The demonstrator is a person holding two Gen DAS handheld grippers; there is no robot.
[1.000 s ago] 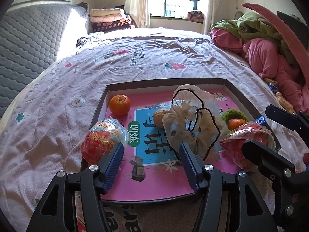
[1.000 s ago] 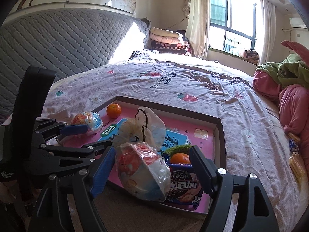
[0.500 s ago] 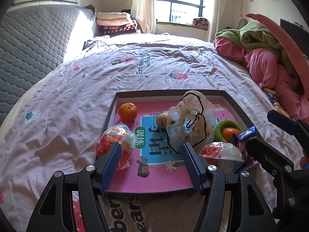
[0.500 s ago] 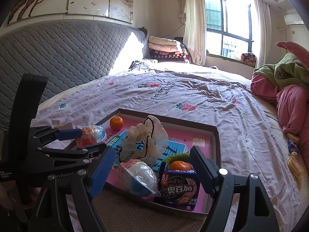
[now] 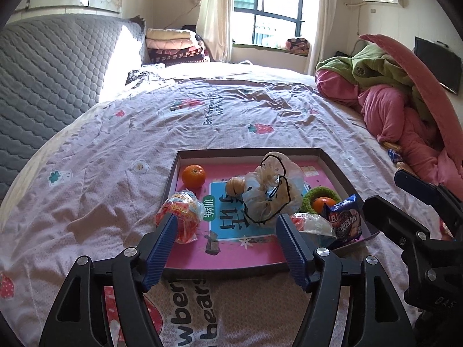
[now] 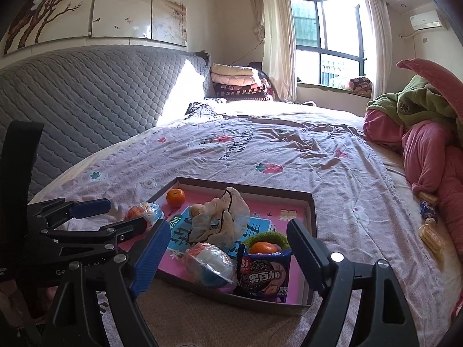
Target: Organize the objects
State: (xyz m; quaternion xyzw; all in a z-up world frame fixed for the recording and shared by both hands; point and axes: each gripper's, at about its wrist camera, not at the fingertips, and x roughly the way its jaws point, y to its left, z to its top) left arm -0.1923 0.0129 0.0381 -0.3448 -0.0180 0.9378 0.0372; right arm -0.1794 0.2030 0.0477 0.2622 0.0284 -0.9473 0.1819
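A shallow box lid with a pink floor lies on the bed. In it are an orange, a crumpled plastic bag, a wrapped red snack on the left rim, a wrapped red-white snack, a blue cookie pack and a green ring with an orange in it. My left gripper is open and empty before the lid. My right gripper is open and empty, back from the lid's near edge.
A pink and green heap of bedding lies at the right. Small snack packs lie on the sheet beside it. A grey padded headboard runs along the left. Folded blankets are stacked by the window.
Both grippers drew back and up from the lid. The right gripper let go of the wrapped red-white snack, which now lies in the lid by the cookie pack.
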